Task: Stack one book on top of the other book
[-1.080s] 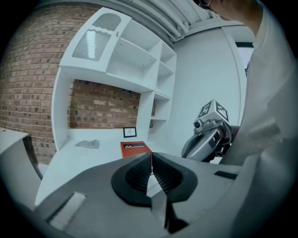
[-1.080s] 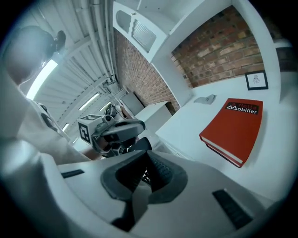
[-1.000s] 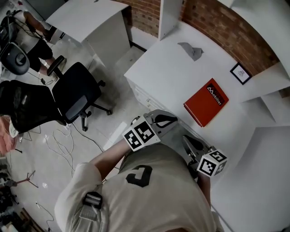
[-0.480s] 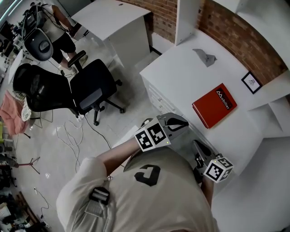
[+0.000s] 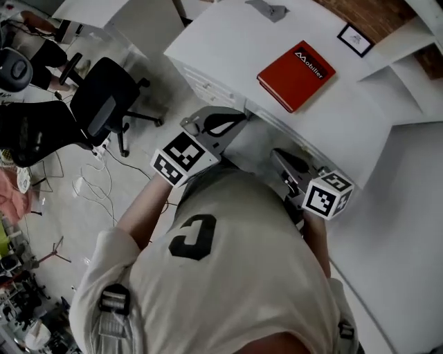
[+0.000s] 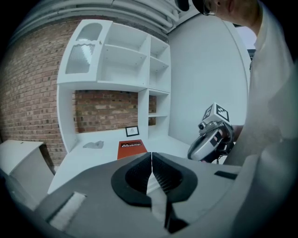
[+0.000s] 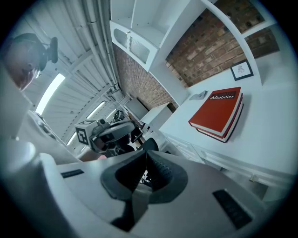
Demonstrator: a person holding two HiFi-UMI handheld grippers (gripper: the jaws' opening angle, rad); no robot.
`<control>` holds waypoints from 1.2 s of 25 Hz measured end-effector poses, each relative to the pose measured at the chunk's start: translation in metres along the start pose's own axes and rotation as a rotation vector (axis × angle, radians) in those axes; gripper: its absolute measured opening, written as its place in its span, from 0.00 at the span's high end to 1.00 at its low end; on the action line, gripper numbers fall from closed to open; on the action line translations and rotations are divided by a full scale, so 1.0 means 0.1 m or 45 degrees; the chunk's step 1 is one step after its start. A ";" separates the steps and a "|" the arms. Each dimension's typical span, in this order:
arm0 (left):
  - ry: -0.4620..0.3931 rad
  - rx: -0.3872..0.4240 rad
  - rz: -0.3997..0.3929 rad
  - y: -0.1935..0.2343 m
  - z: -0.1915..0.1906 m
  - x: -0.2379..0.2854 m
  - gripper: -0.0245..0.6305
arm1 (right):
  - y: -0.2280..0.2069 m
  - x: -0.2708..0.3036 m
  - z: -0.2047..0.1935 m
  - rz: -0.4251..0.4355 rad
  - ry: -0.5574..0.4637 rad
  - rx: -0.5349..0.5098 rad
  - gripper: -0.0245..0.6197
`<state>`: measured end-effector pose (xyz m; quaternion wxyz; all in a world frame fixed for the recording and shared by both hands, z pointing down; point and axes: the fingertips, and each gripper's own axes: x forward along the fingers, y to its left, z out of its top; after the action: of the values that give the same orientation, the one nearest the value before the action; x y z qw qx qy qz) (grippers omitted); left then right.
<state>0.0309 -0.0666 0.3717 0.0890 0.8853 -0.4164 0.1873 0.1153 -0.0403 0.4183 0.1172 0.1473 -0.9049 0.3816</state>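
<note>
A red book (image 5: 296, 75) with white lettering lies on the white desk (image 5: 228, 48). In the right gripper view it rests squarely on a second red book (image 7: 234, 126), whose edge shows beneath it. The top book also appears far ahead in the left gripper view (image 6: 131, 148). My left gripper (image 5: 235, 117) hovers short of the desk's front edge, shut and empty (image 6: 151, 155). My right gripper (image 5: 278, 153) is held close to the person's body, also shut with nothing between its pads (image 7: 145, 153). Both are well apart from the books.
A small framed picture (image 5: 354, 38) and a grey crumpled object (image 5: 268, 9) sit behind the books. White shelves (image 6: 121, 60) rise against the brick wall. Desk drawers (image 5: 208, 86) face me. Black office chairs (image 5: 104, 104) and cables lie on the floor at left.
Both grippers stayed shut and empty and drifted a little along the desk front, the right one easing back from the books. The head view swung, so the books sit higher in frame.
</note>
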 end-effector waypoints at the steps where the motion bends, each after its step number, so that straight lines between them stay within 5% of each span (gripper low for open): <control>1: 0.001 -0.014 0.022 0.01 -0.02 -0.04 0.95 | 0.04 -0.05 -0.02 0.008 0.003 -0.015 0.95; 10: 0.045 -0.131 0.189 0.00 -0.29 -0.47 0.95 | 0.30 -0.19 -0.33 0.087 0.056 -0.088 0.95; 16: 0.083 -0.096 0.190 -0.10 -0.35 -0.54 0.95 | 0.33 -0.09 -0.45 0.106 0.077 0.014 0.95; 30: 0.036 -0.160 0.127 0.34 -0.74 -1.03 0.95 | 0.70 0.63 -0.47 0.037 0.117 -0.009 0.95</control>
<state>-0.0746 0.0079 0.3979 0.1407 0.8534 -0.4694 0.1774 0.0363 0.0292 0.4242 0.1535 0.1159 -0.9021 0.3863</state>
